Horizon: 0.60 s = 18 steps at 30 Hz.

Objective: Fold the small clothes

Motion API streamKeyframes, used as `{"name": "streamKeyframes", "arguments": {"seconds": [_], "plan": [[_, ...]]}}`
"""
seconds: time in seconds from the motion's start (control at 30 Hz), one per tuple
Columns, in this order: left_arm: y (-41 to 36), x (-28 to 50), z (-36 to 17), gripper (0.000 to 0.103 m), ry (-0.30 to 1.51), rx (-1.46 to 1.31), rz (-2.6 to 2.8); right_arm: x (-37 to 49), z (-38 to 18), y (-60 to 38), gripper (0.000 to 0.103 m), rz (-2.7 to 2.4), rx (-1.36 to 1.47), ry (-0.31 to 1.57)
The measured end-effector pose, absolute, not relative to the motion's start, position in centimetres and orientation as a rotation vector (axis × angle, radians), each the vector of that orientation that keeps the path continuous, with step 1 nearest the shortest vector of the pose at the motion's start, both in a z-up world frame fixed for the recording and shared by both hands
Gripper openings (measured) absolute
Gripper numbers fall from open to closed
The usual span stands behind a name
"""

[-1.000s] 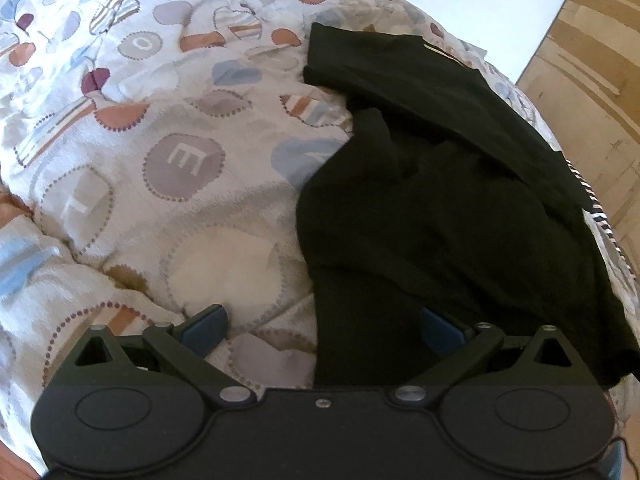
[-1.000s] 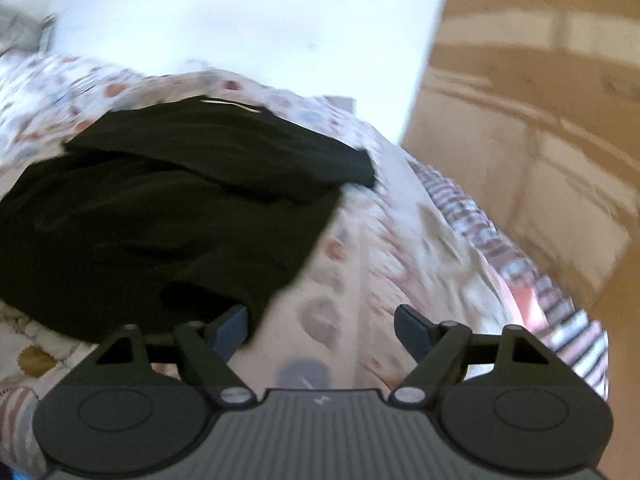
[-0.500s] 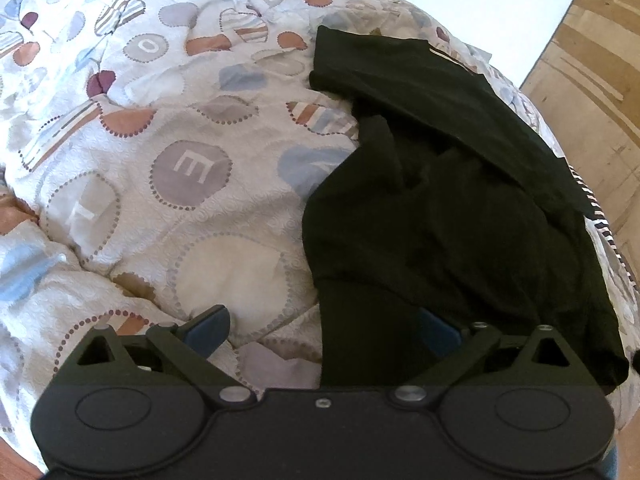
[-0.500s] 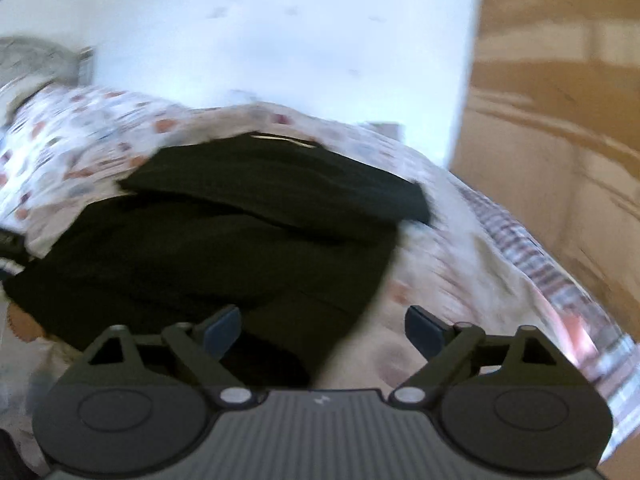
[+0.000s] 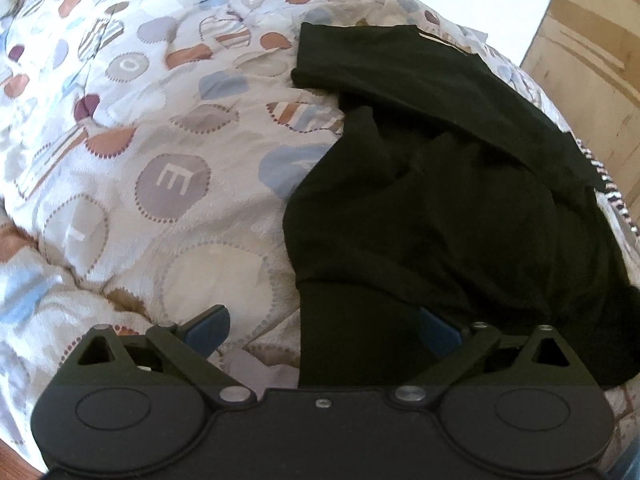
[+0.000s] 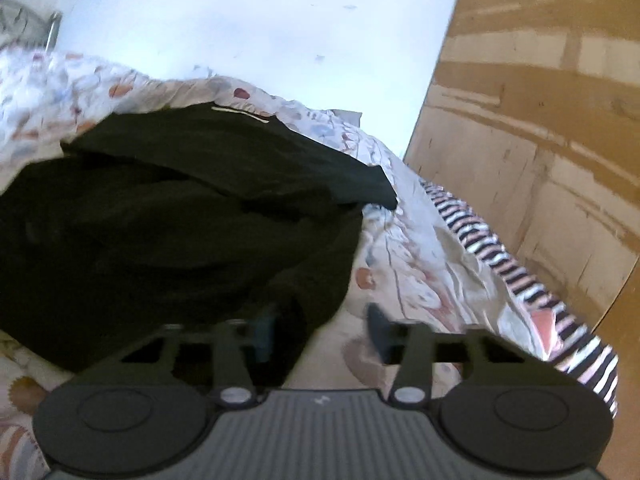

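Barely starting: black garment (image 5: 460, 208) lying crumpled, unfolded on quilt (image 5: 168, 184), left tool (image 5: 324, 326) gaping over its six-o'clock hem, right tool (image 6: 320, 330) closing on its five-o'clock edge.

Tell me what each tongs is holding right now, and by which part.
Nothing is gripped yet. The left tongs stand open around the black garment's near edge. The right tongs are closing on its near corner, pads not yet pressing.

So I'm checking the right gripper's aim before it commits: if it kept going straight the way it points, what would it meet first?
Most likely the black garment: its near edge already lies between the closing fingers of the right gripper. The patterned quilt lies just beneath, though depth is hard to judge.
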<state>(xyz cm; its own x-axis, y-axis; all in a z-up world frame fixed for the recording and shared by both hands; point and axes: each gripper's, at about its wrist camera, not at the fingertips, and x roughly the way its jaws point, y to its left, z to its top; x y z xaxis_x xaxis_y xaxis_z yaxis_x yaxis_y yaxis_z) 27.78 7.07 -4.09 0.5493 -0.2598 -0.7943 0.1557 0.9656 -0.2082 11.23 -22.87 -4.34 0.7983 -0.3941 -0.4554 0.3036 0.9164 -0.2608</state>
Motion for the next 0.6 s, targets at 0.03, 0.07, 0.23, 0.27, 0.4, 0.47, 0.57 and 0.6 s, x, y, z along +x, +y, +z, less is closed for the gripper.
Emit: {"name": "streamKeyframes", "arguments": {"seconds": [0.03,0.07,0.23,0.27,0.4,0.47,0.57,0.6], "plan": [[6.8,27.7,-4.0,0.100,0.960,-0.103,-0.241,10.9,-4.1,-23.5,0.026,-0.373,-0.143,0.527],[6.6,27.7,-3.9,0.100,0.960,-0.089,-0.237,10.6,-3.9,-24.1,0.019,-0.376,-0.103,0.531],[6.5,27.7,-3.7,0.100,0.958,-0.067,-0.223,9.9,-3.1,-27.5,0.014,-0.394,0.108,0.539],[6.7,27.8,-3.7,0.100,0.956,-0.071,-0.222,9.7,-3.2,-27.8,0.013,-0.390,0.140,0.541],[8.3,27.5,-3.7,0.093,0.936,-0.141,-0.223,9.2,-3.3,-28.7,0.011,-0.374,0.217,0.534],[9.1,27.4,-3.8,0.087,0.934,-0.172,-0.221,9.1,-3.4,-29.1,0.011,-0.368,0.235,0.535],[9.7,27.6,-4.0,0.085,0.940,-0.210,-0.228,9.0,-3.6,-29.3,0.011,-0.359,0.247,0.531],[9.7,27.8,-4.2,0.083,0.943,-0.220,-0.240,8.9,-3.6,-29.2,0.011,-0.357,0.250,0.529]]}}
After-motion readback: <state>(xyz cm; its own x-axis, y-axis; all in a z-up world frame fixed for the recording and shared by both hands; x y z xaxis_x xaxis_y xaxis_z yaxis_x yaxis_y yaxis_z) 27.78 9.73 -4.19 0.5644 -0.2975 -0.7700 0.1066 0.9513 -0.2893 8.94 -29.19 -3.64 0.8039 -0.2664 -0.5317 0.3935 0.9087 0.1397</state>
